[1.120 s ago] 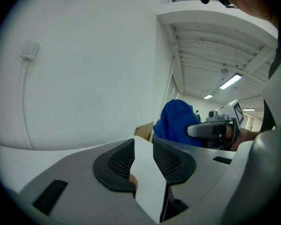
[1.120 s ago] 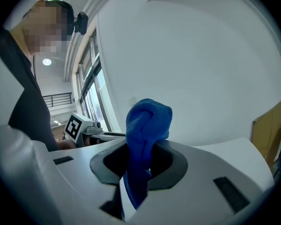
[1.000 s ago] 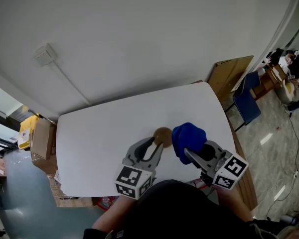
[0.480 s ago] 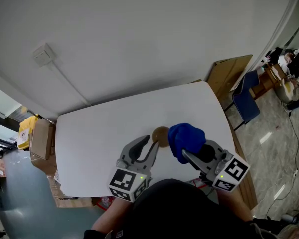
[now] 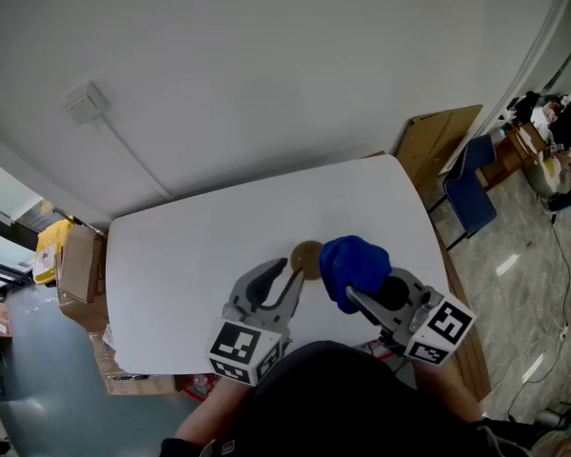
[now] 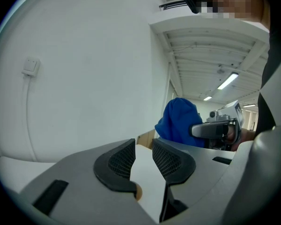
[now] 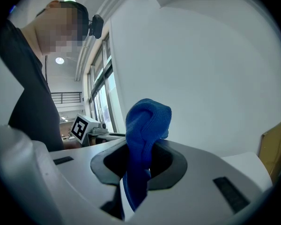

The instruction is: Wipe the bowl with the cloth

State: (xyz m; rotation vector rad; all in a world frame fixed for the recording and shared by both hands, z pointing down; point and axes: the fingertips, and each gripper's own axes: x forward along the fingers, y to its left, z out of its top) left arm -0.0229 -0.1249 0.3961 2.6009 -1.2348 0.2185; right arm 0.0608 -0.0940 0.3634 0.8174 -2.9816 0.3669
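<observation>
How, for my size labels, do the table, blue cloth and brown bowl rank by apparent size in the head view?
1. white table, by far
2. blue cloth
3. brown bowl; the cloth may hide part of it

Tabletop point(image 5: 186, 255) open left of and beyond bowl point(image 5: 307, 253); cloth point(image 5: 354, 265) blocks bowl's right side; wall point(image 5: 266, 84) bounds far edge.

white table point(image 5: 186, 255), blue chair point(image 5: 469, 194)
</observation>
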